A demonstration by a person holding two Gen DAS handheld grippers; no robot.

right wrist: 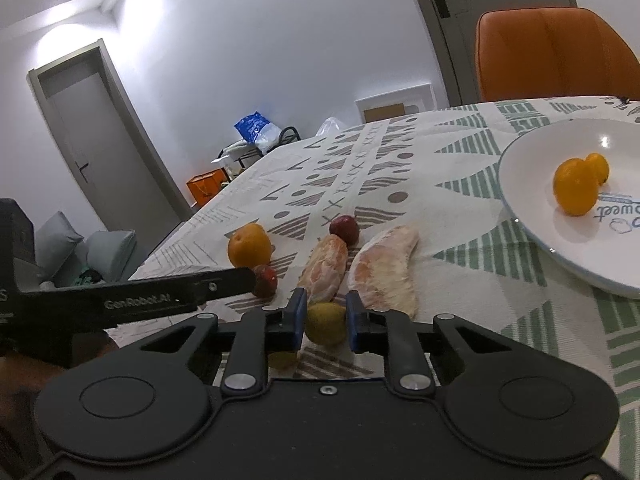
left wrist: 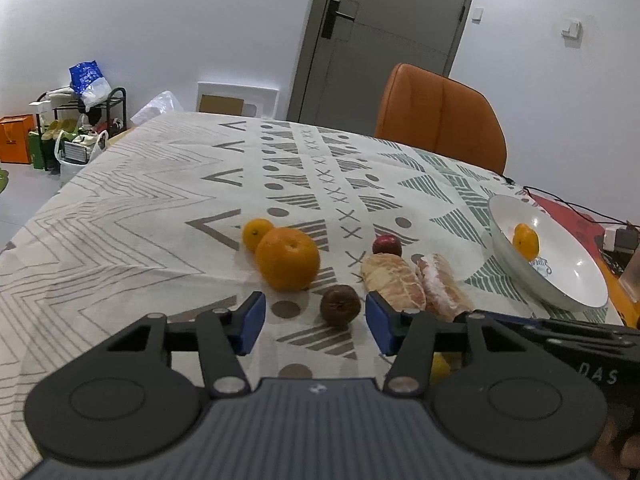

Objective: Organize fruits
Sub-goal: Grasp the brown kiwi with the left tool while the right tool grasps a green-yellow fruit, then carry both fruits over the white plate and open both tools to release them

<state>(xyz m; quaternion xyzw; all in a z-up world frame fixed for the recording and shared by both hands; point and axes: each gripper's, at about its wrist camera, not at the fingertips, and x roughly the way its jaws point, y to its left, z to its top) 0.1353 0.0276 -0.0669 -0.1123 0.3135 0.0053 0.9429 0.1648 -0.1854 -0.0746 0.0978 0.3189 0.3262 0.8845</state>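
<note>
My left gripper (left wrist: 314, 322) is open, with a small brown fruit (left wrist: 340, 305) on the cloth just ahead between its fingers. Beyond lie a big orange (left wrist: 288, 258), a small orange (left wrist: 257, 233), a small red fruit (left wrist: 386, 245) and two peeled pomelo segments (left wrist: 394, 282). My right gripper (right wrist: 327, 322) is shut on a yellow-green fruit (right wrist: 326, 322), low over the cloth. The pomelo segments (right wrist: 386, 270) lie just ahead of it. A white plate (right wrist: 532, 196) to the right holds two small oranges (right wrist: 576, 188).
The left gripper's arm (right wrist: 140, 300) crosses the right wrist view at the left, near a red-brown fruit (right wrist: 265, 280). An orange chair (left wrist: 440, 116) stands at the table's far side. Black cables (left wrist: 568, 208) lie beyond the plate (left wrist: 560, 256).
</note>
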